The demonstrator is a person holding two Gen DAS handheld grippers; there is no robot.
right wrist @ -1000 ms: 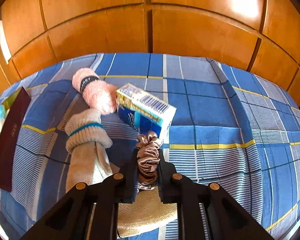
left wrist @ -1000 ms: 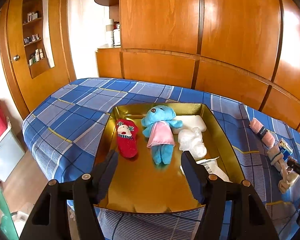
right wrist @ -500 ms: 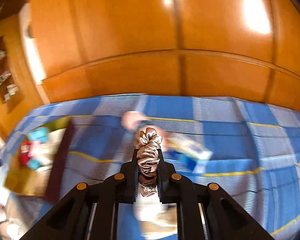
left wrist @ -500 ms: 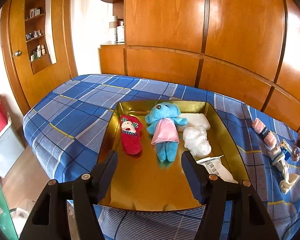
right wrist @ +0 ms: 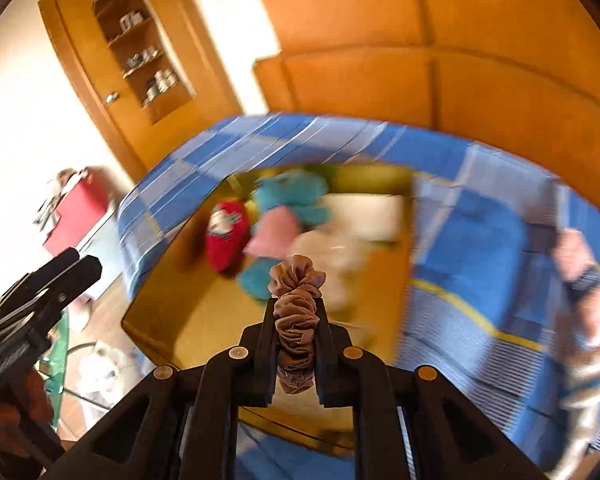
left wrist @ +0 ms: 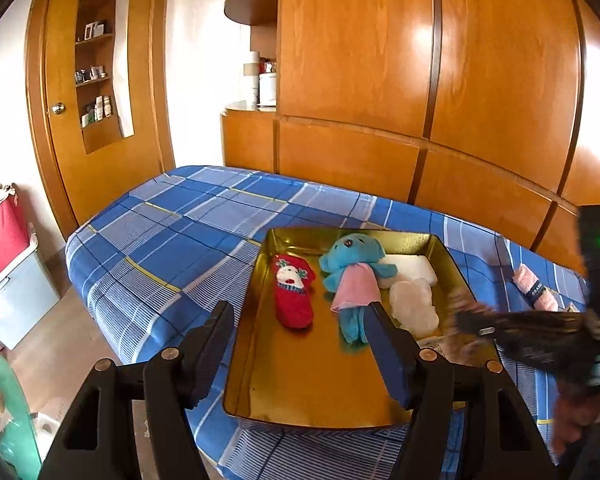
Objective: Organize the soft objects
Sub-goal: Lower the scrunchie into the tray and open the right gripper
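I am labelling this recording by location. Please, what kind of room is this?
Most likely a bedroom in a home. A bed with a blue checked cover stands against a wall of wooden wardrobes, beside a wooden door with small built-in shelves.

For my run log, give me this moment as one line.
right gripper: shut on scrunchie | over gold tray | left gripper: open, empty

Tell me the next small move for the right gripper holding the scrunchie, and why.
Probably lower the right gripper toward the bare front floor of the gold metal tray, then open. It is shut on the taupe satin scrunchie above the tray, whose back half holds the red sock and blue plush toy.
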